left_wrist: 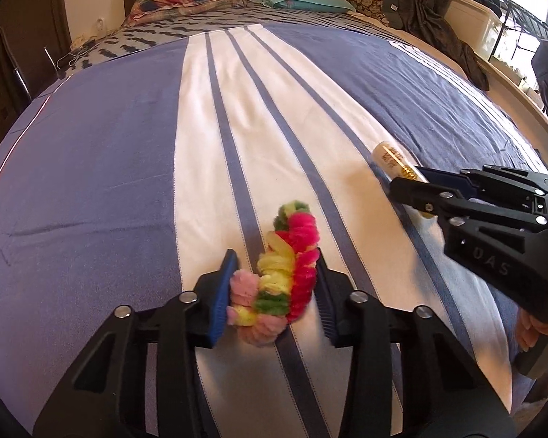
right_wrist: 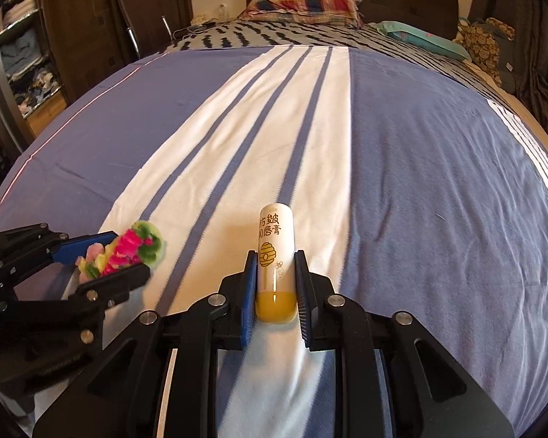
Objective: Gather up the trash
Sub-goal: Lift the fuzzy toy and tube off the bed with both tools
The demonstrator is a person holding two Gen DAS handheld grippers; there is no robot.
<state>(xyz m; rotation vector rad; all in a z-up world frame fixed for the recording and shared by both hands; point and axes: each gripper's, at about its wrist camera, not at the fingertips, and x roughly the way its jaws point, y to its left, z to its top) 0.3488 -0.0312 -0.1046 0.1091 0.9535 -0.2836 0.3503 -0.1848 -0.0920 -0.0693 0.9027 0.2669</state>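
Left gripper (left_wrist: 274,284): I see it pinching the pom-pom (left_wrist: 277,284).
Right gripper (right_wrist: 276,284): pinching the tube (right_wrist: 276,252).
Bed (left_wrist: 109,146): beneath both.

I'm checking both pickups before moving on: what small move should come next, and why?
Probably lift both grippers straight up off the bedspread. The left gripper already squeezes the fuzzy bundle, and the right gripper pinches the tube; both items seem to rest on the cloth.
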